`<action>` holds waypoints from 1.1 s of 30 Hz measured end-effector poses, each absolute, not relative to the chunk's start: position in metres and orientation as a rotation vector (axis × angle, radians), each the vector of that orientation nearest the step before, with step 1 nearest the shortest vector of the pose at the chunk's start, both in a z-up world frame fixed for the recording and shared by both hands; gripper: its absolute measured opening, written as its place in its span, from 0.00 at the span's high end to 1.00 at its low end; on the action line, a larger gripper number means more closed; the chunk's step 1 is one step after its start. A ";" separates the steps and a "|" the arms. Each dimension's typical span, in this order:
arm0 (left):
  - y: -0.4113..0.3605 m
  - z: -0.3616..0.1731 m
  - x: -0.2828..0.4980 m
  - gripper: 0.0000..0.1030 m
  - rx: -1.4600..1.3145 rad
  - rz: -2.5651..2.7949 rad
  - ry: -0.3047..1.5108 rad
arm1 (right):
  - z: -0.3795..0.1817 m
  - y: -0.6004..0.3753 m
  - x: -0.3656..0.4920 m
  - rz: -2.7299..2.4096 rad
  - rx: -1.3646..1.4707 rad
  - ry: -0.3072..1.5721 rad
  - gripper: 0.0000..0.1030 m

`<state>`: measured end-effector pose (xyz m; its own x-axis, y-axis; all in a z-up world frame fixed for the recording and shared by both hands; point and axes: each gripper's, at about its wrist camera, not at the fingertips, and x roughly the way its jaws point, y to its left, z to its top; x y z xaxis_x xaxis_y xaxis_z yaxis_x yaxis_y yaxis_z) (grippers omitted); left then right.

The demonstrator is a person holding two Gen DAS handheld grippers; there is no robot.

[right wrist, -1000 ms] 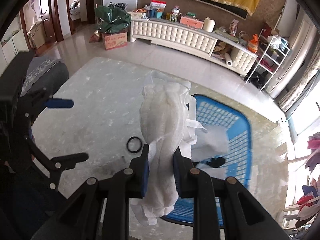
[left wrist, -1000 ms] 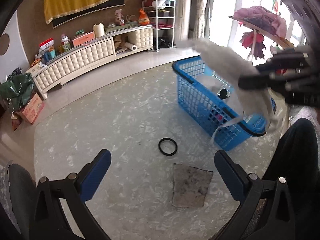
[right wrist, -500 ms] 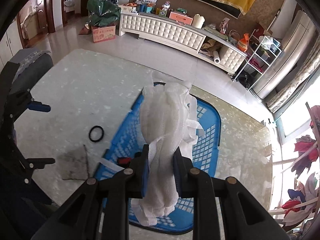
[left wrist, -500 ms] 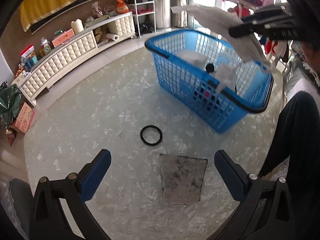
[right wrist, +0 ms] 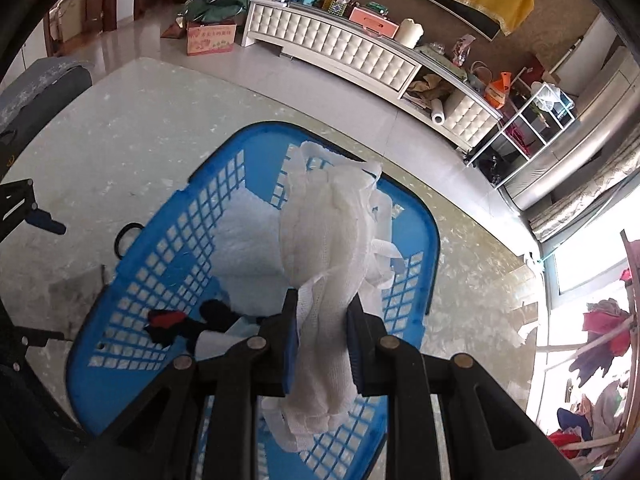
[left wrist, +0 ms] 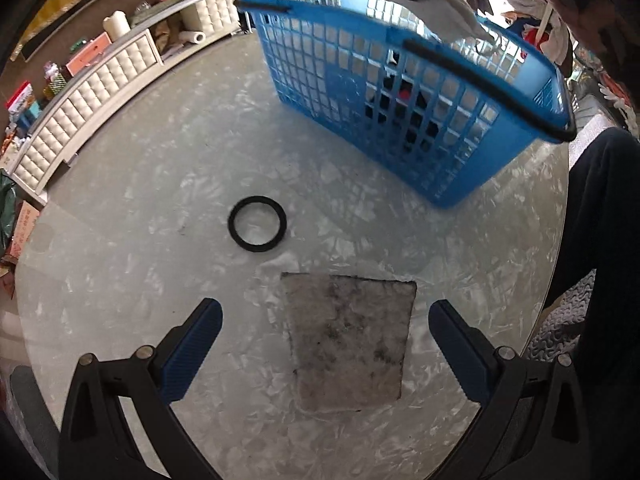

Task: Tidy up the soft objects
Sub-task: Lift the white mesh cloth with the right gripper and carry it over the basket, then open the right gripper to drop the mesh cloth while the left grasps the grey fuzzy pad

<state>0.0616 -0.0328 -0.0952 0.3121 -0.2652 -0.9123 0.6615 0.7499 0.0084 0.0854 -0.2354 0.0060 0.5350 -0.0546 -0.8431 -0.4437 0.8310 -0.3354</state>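
One crumpled white gauzy cloth [right wrist: 332,240], bunched lengthwise.

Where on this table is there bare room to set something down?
Bare tabletop lies left of the black ring toward the table edge, and between ring and blue basket. Crowded: the grey cloth near the left gripper, and the basket.
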 end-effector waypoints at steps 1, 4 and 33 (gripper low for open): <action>-0.033 -0.098 0.062 0.00 0.423 -0.641 1.100 | 0.003 -0.235 0.088 0.253 -0.573 0.996 0.81; -0.035 -0.106 0.066 0.00 0.421 -0.649 1.120 | -0.002 -0.235 0.095 0.272 -0.612 1.005 0.81; -0.053 -0.176 0.069 0.04 0.486 -0.656 1.237 | 0.004 -0.245 0.103 0.276 -0.571 0.998 0.17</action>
<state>0.0694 -0.0527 -0.1758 0.1865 -0.1915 -0.9636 0.6905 0.7232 -0.0101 0.1026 -0.2453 0.0035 0.5235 -0.0372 -0.8512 -0.4691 0.8214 -0.3244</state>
